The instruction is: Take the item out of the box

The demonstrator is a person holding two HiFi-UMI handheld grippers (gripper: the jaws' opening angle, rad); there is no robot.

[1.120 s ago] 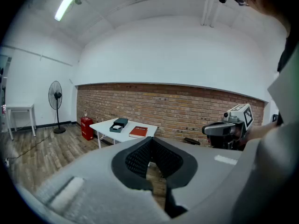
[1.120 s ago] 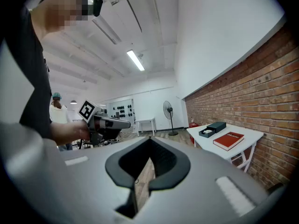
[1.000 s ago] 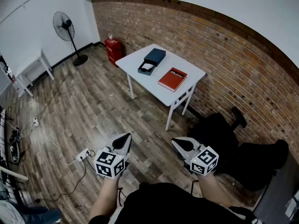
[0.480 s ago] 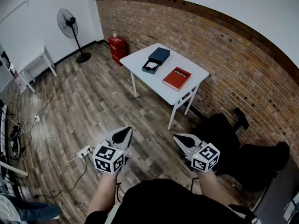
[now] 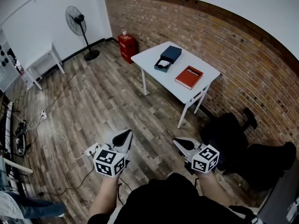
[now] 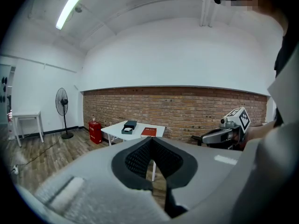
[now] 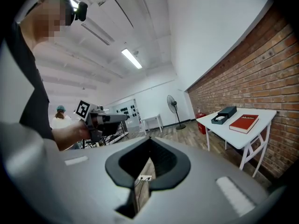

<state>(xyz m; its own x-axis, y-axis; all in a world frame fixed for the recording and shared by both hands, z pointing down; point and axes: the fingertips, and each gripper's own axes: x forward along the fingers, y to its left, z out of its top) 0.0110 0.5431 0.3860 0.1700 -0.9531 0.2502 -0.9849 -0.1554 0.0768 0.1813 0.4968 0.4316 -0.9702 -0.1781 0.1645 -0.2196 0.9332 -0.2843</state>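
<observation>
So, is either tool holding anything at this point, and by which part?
Nothing is held. The left tool and the right tool are both shut and empty, over the floor, well short of the box on the table.

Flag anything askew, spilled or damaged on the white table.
Nothing stands out. The open box and the dark lid sit side by side on the table; the red book lies flat, nothing spilled.
</observation>
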